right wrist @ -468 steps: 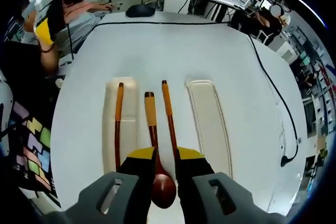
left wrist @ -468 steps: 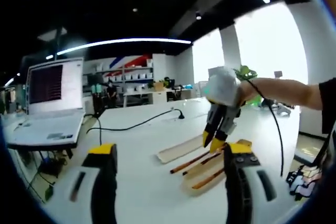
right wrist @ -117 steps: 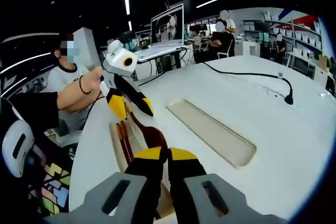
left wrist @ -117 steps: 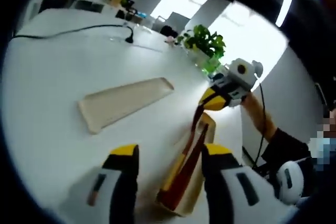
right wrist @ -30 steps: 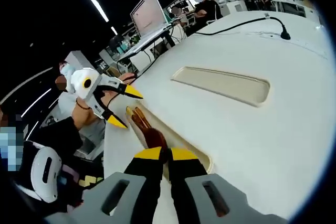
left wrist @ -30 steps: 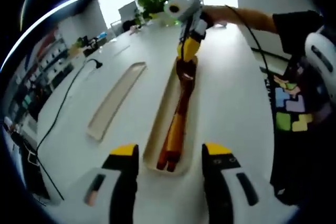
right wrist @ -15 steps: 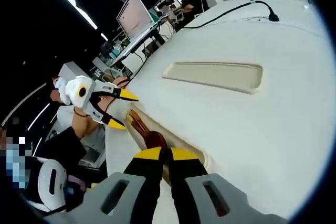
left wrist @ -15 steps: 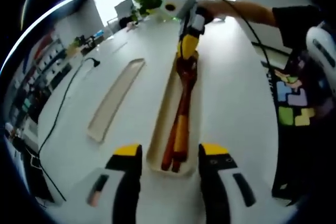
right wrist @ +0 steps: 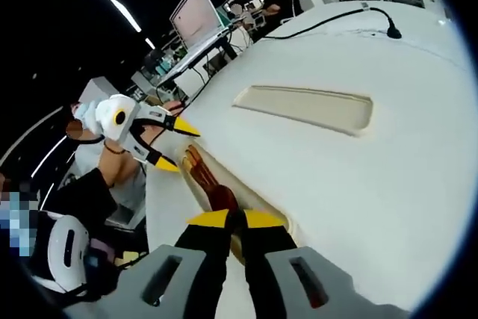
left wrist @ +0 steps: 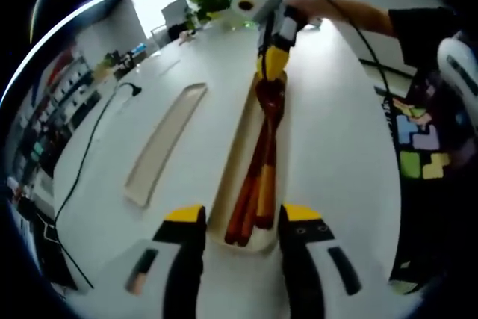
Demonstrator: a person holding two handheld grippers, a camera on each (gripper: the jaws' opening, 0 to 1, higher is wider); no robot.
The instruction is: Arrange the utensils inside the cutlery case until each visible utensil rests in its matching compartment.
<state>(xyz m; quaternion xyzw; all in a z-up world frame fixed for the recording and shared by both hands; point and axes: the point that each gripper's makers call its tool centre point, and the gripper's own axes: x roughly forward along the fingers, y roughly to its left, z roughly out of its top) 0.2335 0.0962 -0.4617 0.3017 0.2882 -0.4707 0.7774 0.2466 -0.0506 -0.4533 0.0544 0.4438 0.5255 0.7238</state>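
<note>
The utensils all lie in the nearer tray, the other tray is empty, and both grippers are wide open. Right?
Not quite. The right gripper is shut, as the right gripper view shows. The utensils do lie in the nearer tray, the other tray is empty, and the left gripper is open.

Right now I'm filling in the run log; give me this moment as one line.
right tongs: shut over spoon bowl | left tongs: open, near handle ends | chopsticks: in case with spoon | second tray: empty
</note>
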